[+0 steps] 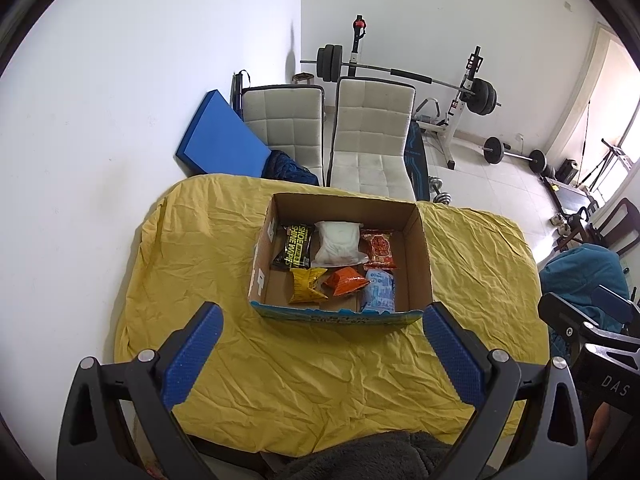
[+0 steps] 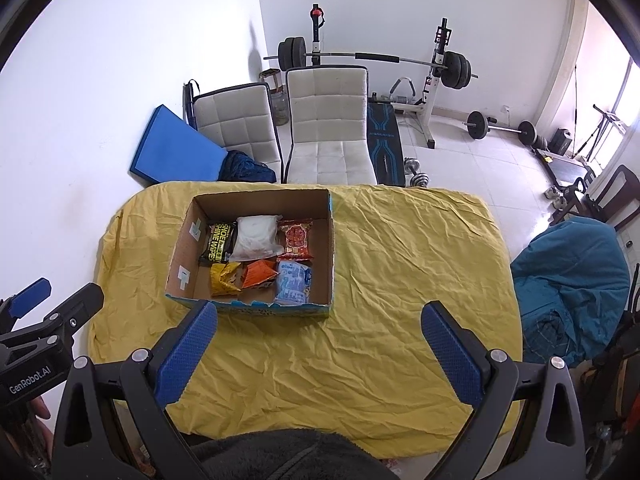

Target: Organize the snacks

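Note:
An open cardboard box stands on the yellow-covered table. Inside lie several packets: a black one, a white one, a red one, a yellow one, an orange one and a light blue one. My left gripper hangs open in front of the box, empty. My right gripper is open too, near the box's front right corner, holding nothing.
Two white padded chairs stand behind the table, with a blue mat against the wall. A barbell rack and dumbbells fill the back. A teal beanbag sits to the right. Dark fleece lies at the near edge.

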